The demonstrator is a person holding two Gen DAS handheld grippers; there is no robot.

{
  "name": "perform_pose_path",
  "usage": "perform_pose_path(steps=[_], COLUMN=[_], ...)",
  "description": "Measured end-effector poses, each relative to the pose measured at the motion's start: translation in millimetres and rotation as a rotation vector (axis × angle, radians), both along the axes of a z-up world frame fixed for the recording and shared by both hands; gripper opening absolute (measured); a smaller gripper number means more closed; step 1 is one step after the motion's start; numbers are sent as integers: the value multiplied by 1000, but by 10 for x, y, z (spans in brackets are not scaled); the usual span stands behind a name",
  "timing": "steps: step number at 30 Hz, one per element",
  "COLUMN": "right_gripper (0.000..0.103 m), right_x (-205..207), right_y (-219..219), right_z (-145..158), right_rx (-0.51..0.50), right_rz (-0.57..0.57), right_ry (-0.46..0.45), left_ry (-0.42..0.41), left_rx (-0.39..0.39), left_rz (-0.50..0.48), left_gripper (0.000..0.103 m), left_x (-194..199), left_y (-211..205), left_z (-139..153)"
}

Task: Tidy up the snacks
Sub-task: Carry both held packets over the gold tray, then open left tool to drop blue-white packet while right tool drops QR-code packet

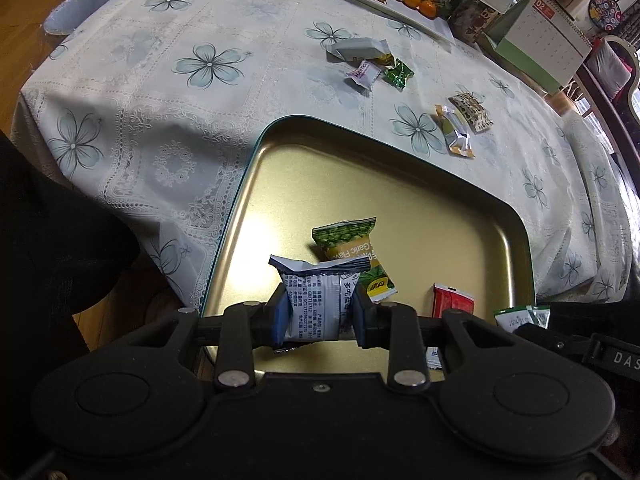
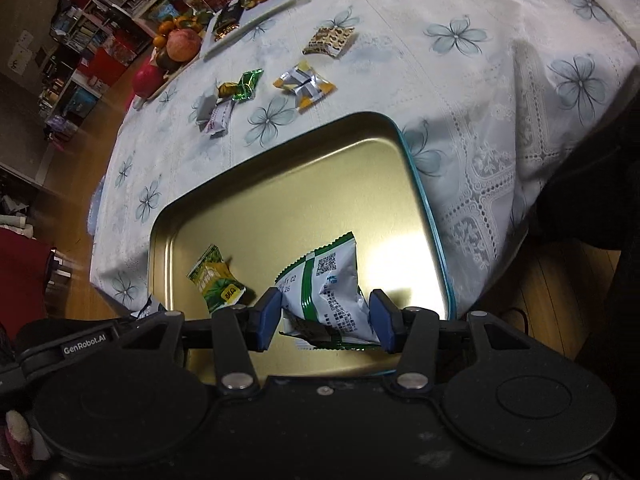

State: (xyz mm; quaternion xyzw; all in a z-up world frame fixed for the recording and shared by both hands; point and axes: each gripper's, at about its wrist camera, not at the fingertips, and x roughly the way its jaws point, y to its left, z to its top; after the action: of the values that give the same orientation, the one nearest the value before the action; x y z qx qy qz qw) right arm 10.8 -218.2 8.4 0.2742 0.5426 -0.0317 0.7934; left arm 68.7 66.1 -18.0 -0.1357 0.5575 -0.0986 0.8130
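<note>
A gold metal tray with a teal rim lies on the flowered tablecloth; it also shows in the right wrist view. My left gripper is shut on a blue-and-white snack packet held over the tray's near part. My right gripper is shut on a white-and-green snack packet, also over the tray. A green garlic-flavour pea packet lies in the tray, seen also in the right wrist view. A red packet lies in the tray by my left gripper.
Loose snacks lie on the cloth beyond the tray: a grey packet with small candies, a green candy, a silver-orange packet and a patterned packet. A white platter with oranges, a desk calendar and fruit stand at the far edge.
</note>
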Motion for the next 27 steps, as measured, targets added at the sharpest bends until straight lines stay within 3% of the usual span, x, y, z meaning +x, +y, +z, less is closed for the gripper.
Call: perform_pose_path(steps=[7, 13, 27], right_gripper=[51, 51, 51], right_x=[-43, -83, -111], right_y=[13, -32, -38], right_z=[103, 37, -25], right_rx=[-26, -24, -45], right_rz=[11, -2, -6], right_ry=[-18, 5, 20], left_ry=[25, -20, -6], left_rx=[25, 70, 68], left_rz=[-8, -38, -22], left_gripper=[40, 40, 45], left_x=[32, -24, -32], left_y=[-52, -122, -88], left_z=[-53, 7, 7])
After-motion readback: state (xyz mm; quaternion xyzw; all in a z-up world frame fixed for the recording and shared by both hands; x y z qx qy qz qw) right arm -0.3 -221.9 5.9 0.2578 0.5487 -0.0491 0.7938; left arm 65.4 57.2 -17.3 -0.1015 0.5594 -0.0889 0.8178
